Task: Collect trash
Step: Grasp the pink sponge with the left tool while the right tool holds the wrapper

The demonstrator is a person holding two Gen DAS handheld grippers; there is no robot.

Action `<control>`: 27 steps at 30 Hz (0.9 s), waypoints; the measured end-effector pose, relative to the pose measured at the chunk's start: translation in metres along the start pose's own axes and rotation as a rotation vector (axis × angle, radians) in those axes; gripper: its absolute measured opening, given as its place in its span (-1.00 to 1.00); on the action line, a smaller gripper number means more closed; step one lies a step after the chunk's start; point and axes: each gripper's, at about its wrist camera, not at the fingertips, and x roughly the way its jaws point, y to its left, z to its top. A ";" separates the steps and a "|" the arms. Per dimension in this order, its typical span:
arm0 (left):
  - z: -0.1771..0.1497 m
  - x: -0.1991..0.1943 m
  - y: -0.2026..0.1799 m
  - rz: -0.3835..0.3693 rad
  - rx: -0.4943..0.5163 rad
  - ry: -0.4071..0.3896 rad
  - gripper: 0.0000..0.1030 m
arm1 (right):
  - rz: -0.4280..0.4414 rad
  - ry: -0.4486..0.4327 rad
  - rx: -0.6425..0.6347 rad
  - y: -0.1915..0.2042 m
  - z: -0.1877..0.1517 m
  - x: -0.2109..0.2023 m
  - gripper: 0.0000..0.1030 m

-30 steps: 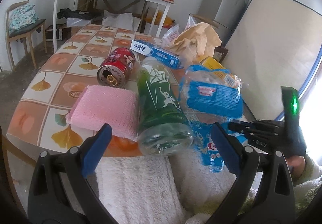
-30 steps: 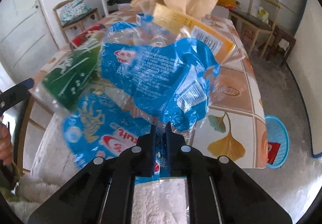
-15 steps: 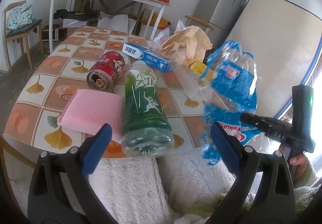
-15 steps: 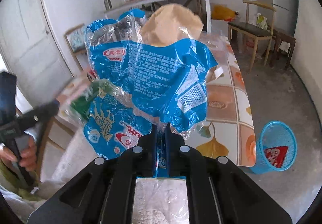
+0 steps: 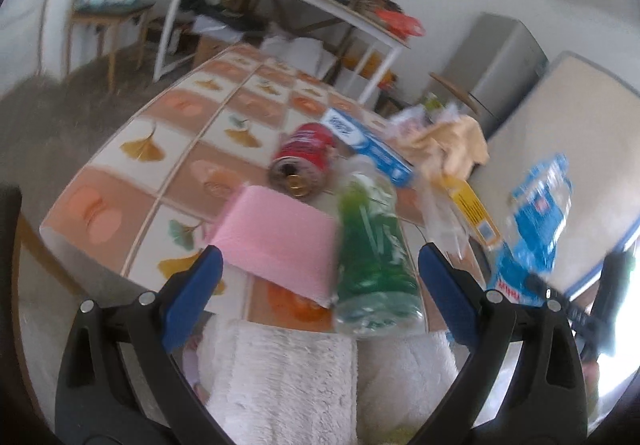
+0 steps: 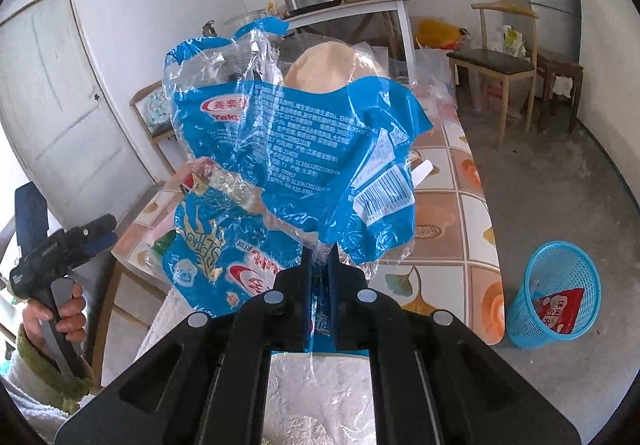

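Note:
My right gripper (image 6: 319,257) is shut on a crumpled blue plastic wrapper (image 6: 296,149), held up in the air above the table's near corner. The same wrapper (image 5: 536,229) hangs at the right of the left wrist view. My left gripper (image 5: 320,277) stands open over the table's near edge, with nothing between its blue pads. Ahead of it lie a green plastic bottle (image 5: 372,249), a pink sponge (image 5: 276,237), a red can (image 5: 304,161), a toothpaste box (image 5: 368,147), a yellow packet (image 5: 472,205) and crumpled tan paper (image 5: 452,145).
A blue mesh waste basket (image 6: 556,293) holding a red packet stands on the floor right of the tiled table (image 6: 460,213). Wooden chairs (image 6: 500,65), a white side table (image 5: 280,1) with pots, a fridge (image 5: 496,61) and a leaning mattress (image 5: 560,149) ring the room.
My right gripper lifted the blue wrapper off the table and up into the air. My left gripper shifted and rolled, so the table now looks tilted and blurred.

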 end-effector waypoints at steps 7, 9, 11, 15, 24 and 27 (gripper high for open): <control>0.016 0.037 0.042 0.068 -0.138 0.078 0.33 | 0.007 0.010 -0.009 0.005 0.004 0.004 -0.87; 0.019 0.048 0.049 0.070 -0.159 0.107 0.20 | 0.006 0.008 -0.017 0.007 0.006 0.003 -0.87; 0.019 0.055 0.053 0.076 -0.169 0.127 0.07 | 0.003 0.009 -0.020 0.008 0.006 0.004 -0.87; 0.019 0.062 0.052 0.071 -0.149 0.162 -0.24 | -0.004 0.016 -0.020 0.010 0.006 0.006 -0.87; 0.018 0.060 0.055 0.093 -0.126 0.147 -0.77 | -0.006 0.024 -0.033 0.013 0.009 0.010 -0.87; 0.018 0.059 0.062 0.105 -0.138 0.143 -1.00 | -0.004 0.028 -0.038 0.015 0.008 0.012 -0.87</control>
